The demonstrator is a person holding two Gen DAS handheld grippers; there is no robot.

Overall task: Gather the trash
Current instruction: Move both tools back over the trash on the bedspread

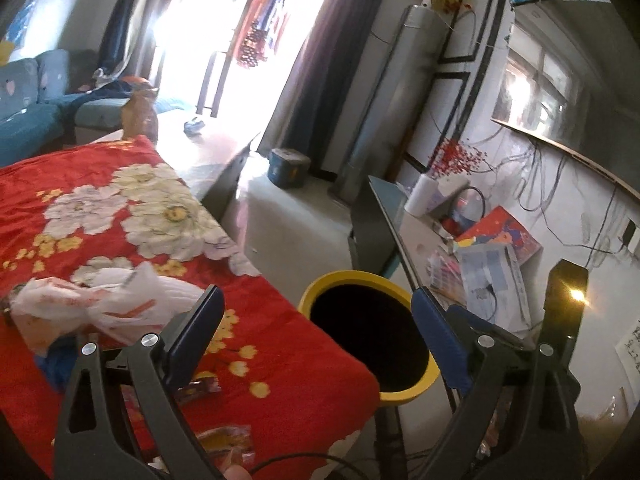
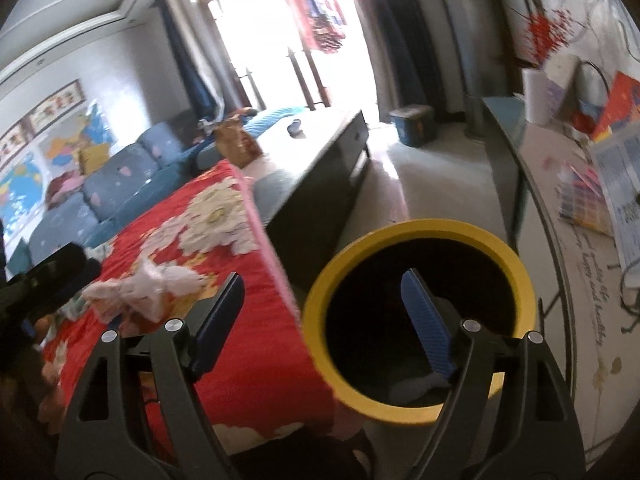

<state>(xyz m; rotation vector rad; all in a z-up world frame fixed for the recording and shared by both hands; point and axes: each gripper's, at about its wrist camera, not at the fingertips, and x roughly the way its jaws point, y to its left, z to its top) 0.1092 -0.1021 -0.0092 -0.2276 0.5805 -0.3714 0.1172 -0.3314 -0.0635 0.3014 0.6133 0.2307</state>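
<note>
Both the left gripper [image 1: 316, 316] and the right gripper [image 2: 324, 304] stand with jaws apart and nothing between them, poised near the yellow-rimmed bin [image 2: 420, 240] beside the table. Collection is judged partly done: a crumpled white plastic bag [image 1: 100, 304] and small wrappers [image 1: 224, 440] remain on the red floral cloth [image 1: 120, 208]. The bin's interior is dark; only a pale scrap [image 2: 416, 386] shows at its bottom.

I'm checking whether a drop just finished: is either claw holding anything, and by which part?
Nothing is held. The left claw and the right claw are both open with nothing between their pads, by the yellow bin.
</note>
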